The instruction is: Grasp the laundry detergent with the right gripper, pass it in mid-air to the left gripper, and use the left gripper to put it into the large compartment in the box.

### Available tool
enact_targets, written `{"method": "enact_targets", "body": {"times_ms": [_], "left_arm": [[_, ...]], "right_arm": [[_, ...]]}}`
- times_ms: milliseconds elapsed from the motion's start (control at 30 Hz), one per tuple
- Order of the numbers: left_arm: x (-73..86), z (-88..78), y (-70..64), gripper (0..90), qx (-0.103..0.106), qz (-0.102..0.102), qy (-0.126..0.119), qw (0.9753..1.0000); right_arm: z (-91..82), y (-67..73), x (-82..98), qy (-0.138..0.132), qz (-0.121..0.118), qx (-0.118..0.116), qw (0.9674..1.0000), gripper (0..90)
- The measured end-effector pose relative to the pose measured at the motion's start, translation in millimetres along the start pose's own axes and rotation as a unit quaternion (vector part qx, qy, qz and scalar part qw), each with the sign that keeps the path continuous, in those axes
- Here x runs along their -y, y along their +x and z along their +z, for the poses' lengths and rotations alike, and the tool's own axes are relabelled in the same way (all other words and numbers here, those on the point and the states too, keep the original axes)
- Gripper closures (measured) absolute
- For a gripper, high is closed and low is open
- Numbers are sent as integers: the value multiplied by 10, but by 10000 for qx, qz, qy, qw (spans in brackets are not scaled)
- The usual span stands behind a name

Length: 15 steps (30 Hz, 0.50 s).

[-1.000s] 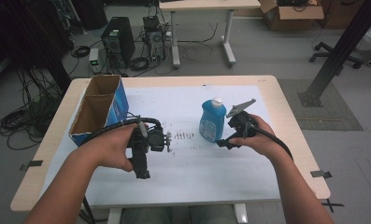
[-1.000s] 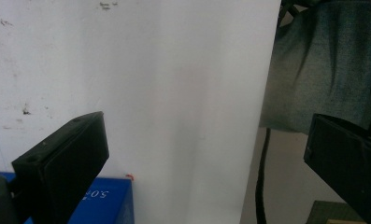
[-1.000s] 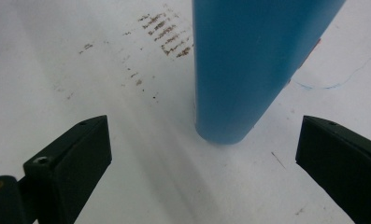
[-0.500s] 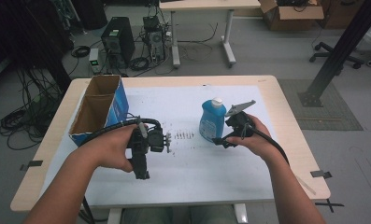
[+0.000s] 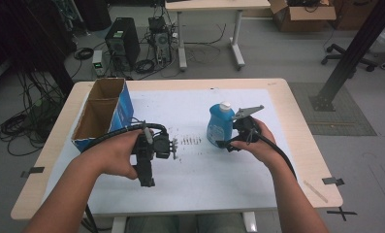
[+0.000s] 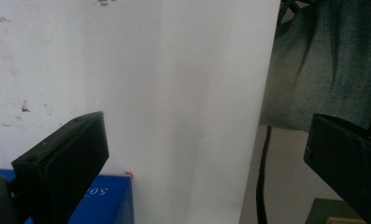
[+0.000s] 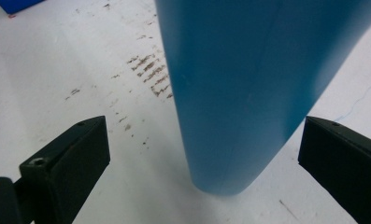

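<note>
1 upright blue bottle (image 5: 219,125), capped white

- The blue bottle (image 7: 239,88) stands upright between the right gripper (image 5: 227,144)'s spread jaws, with bare table showing on both sides of it.
- The open cardboard box (image 5: 103,114) blocks the table's left edge.
- White mat (image 5: 195,174) between bottle and box lies bare, marked by brown scuffs (image 5: 191,141).
- The left gripper (image 5: 173,148) hangs open over that bare stretch.
</note>
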State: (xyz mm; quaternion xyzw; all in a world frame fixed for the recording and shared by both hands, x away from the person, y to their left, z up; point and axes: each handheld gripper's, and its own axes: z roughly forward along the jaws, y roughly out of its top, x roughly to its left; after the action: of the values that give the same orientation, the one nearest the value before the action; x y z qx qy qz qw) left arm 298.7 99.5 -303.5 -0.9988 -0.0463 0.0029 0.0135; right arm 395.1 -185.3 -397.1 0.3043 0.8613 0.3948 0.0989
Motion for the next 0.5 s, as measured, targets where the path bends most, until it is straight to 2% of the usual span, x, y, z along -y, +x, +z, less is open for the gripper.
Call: {"method": "enact_targets", "body": {"times_ms": [100,200,267,500], "left_arm": [[4,10,1,4,3,-7,2,10000],[8,24,6,4,14,-21,5,10000],[9,30,5,4,21,-28,4,10000],[21,31,3,4,-13,-8,-18,10000]], "right_arm": [[8,-9,2,-70,30,35,10000,19],[34,-6,-1,-189,75,196,9996,18],[48,1,-8,-258,72,219,9994,19],[111,30,-13,-301,61,309,9991,18]]}}
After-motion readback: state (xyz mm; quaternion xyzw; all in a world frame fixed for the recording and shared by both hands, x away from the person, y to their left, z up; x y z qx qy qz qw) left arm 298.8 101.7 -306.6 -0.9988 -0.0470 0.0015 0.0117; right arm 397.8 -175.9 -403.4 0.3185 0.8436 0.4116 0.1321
